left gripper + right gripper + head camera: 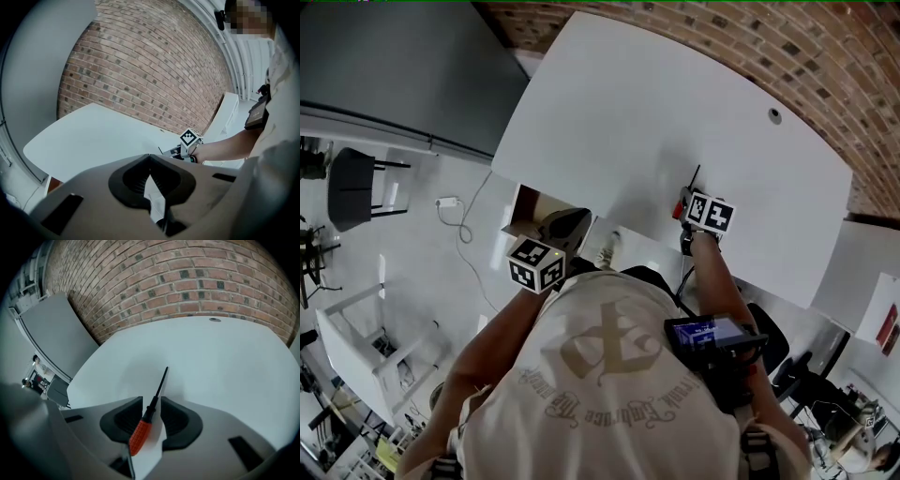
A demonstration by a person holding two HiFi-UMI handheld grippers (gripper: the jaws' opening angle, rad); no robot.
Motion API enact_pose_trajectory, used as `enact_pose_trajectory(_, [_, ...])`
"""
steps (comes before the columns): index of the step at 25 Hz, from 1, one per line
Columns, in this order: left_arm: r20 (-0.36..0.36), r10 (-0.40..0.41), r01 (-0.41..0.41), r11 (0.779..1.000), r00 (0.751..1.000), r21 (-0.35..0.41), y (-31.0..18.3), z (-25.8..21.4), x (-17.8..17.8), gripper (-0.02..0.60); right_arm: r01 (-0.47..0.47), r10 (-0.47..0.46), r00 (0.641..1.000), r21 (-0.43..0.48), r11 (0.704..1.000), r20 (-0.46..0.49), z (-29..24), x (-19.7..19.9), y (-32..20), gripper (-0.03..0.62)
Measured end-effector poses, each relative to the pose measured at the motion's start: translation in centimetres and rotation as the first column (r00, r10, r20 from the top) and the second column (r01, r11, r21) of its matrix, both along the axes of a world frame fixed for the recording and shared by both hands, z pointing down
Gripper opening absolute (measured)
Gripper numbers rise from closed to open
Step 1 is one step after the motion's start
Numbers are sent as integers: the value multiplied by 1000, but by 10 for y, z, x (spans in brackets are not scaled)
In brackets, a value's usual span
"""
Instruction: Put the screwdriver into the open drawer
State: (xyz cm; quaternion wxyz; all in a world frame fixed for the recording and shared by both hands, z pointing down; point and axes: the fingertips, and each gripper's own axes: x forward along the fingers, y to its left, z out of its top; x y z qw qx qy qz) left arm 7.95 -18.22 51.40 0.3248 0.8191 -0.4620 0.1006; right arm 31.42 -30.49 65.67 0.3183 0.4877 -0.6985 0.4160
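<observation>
My right claw (pixel 151 401) stands with jaws apart, the orange-handled screwdriver (pixel 139 433) lying between them on the white surface (pixel 220 362).

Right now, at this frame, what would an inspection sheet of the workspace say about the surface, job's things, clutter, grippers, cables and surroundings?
Surface: white table, with a small grommet near its far edge.
Job's things: screwdriver lies on the table, not yet in the open drawer at the table's near left corner.
Clutter: nothing seen.
Grippers: right hand-held gripper open, jaws either side of the screwdriver; left hand-held gripper shut, empty, near the drawer.
Cables: white adapter with its cable on the floor.
Surroundings: brick wall, black chair.
</observation>
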Motion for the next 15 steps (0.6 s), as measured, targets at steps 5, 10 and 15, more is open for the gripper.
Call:
enact_pose_trajectory(5, [17,-20,20,1000,1000,5,-1,-4,-5,20,30,-31,998,-15,999,-55,7,0,-1,124])
enact_pose_trajectory(10, [24,-50,50,999,998,8,3,-9,-14,20,7,-5,999,-42,999,42,9,-11,1,71])
enact_pose_trajectory(15, [27,-61,61,998,998,9,8,-10,-21,20,15,-12,997,-36,999,76,4,-14,2,67])
